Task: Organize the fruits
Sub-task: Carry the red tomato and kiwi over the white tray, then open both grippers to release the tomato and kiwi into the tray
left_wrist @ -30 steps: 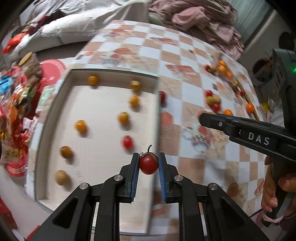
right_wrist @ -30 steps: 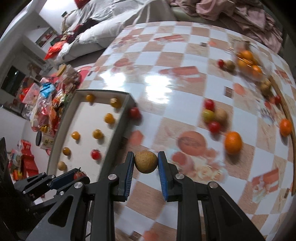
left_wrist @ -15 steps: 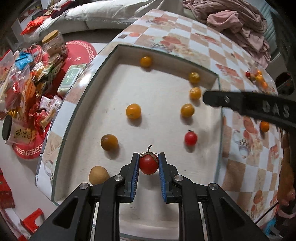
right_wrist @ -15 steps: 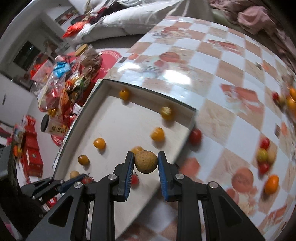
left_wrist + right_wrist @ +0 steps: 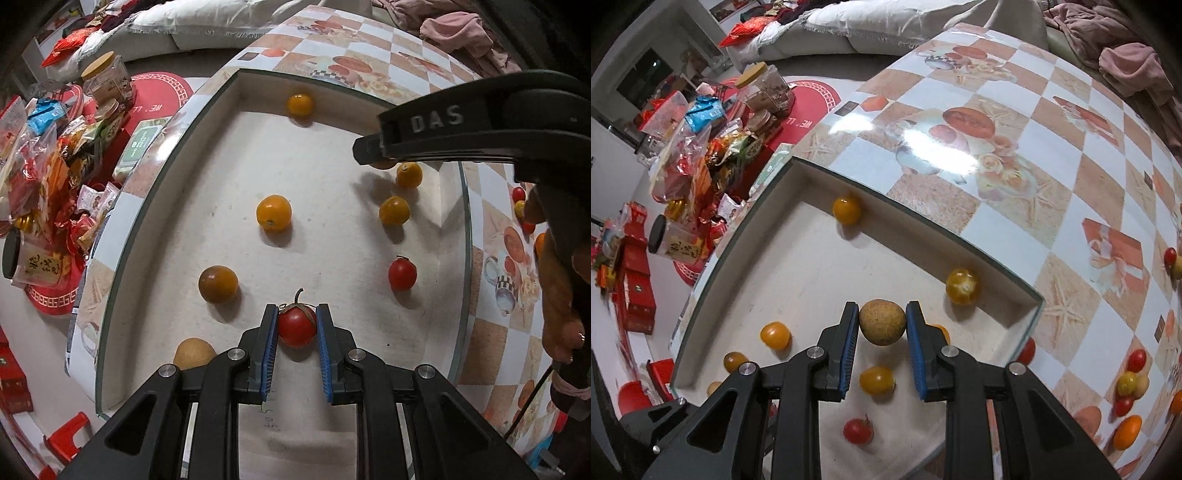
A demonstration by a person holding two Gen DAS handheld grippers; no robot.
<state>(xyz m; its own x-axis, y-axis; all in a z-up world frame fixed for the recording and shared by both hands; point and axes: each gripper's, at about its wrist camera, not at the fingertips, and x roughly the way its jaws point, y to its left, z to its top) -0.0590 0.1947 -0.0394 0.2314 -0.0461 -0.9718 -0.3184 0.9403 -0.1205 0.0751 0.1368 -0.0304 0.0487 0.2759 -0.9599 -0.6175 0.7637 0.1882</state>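
Observation:
My left gripper (image 5: 296, 328) is shut on a red cherry tomato (image 5: 296, 326) with a stem, low over the near part of the white tray (image 5: 166, 192). My right gripper (image 5: 882, 323) is shut on a round tan-brown fruit (image 5: 882, 322), held above the tray's (image 5: 997, 295) far right part; its black arm (image 5: 461, 125) shows in the left wrist view. In the tray lie several orange fruits (image 5: 273, 213), a red tomato (image 5: 402, 273), a dark orange one (image 5: 218, 283) and a tan one (image 5: 194, 352).
Loose tomatoes and oranges (image 5: 1128, 387) lie on the checkered table (image 5: 1052, 155) right of the tray. Snack bags and jars (image 5: 701, 147) crowd the floor to the left. A pink cloth (image 5: 1126, 62) lies at the far right.
Both grippers moved left and down over the tray with their fruits still held. The right gripper came from over the table to above the tray.

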